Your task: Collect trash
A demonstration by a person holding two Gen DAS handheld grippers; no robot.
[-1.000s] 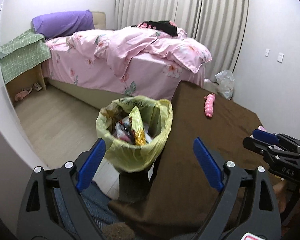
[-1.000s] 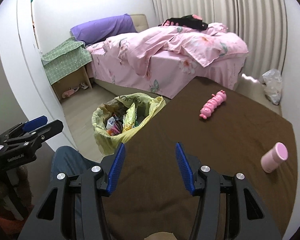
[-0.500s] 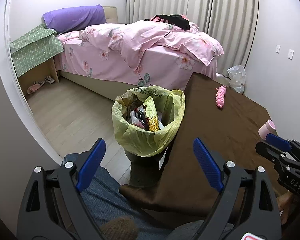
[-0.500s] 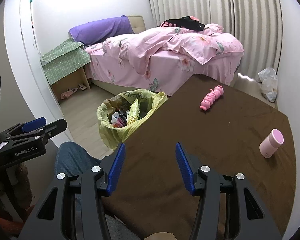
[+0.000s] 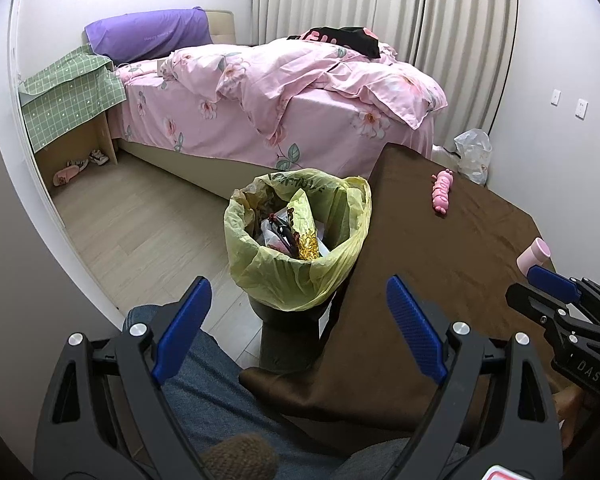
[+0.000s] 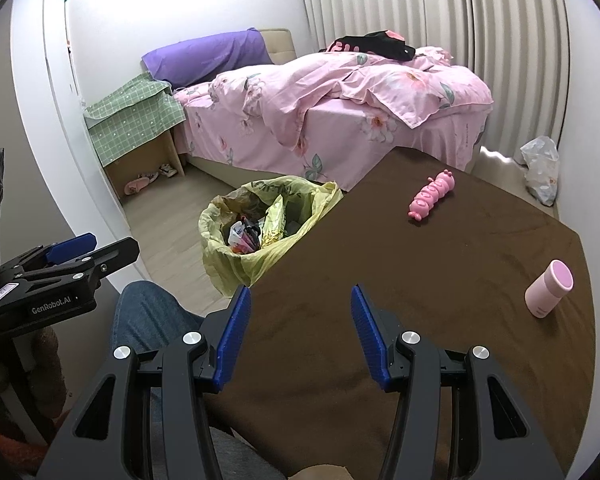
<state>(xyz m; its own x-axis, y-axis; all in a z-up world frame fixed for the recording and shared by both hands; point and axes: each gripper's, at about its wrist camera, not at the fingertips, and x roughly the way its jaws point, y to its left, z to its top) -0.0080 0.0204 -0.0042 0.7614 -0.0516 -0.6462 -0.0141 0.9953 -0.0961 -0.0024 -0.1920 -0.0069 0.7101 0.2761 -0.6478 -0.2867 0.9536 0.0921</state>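
Trash bin [image 5: 296, 248] sits beyond both empty, spread claws angled downward.

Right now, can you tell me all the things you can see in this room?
table: one, brown cloth cover, front right
caterpillar toy: one, pink, far part of table
cup: one, pink, right side of table
trash bin: one, yellow bag liner, holds wrappers, left of table
bed: one, pink floral bedding, behind table
pillow: one, purple, head of bed
plastic bag: one, clear, floor by curtains
left gripper: black, blue pads, open, empty
right gripper: black, blue pads, open, empty
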